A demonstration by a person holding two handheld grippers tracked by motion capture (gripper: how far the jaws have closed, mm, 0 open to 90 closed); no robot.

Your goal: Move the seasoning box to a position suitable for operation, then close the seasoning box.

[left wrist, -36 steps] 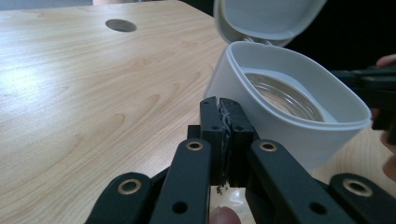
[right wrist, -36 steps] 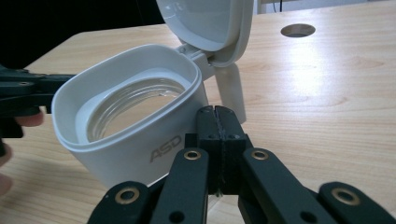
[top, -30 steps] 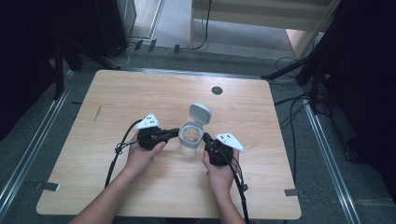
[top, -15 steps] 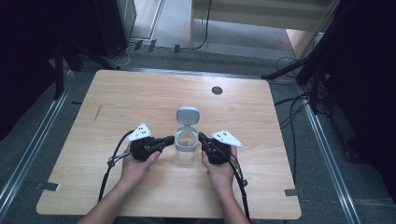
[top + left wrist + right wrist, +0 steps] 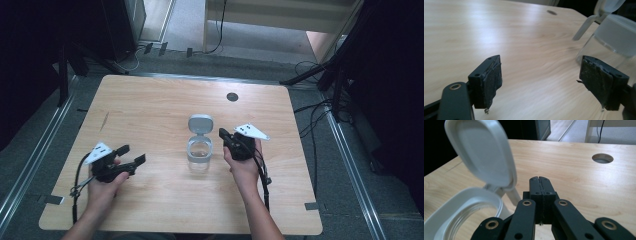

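A clear glass jar with a grey rim stands near the table's middle, its hinged grey lid flipped up and back. My right gripper sits just right of the jar, jaws shut with nothing between them; in the right gripper view the shut gripper points past the raised lid and the jar's open mouth. My left gripper is held open at the table's left, well apart from the jar. In the left gripper view the jar stands beyond the gripper's right pad.
The light wooden table has a round cable hole at the back. Metal rails and cables run on the floor along both sides, and dark stands rise at the back corners.
My left gripper has let go of the jar, opened, and drawn back to the left. The jar's lid now stands straight back. My right gripper stays beside the jar.
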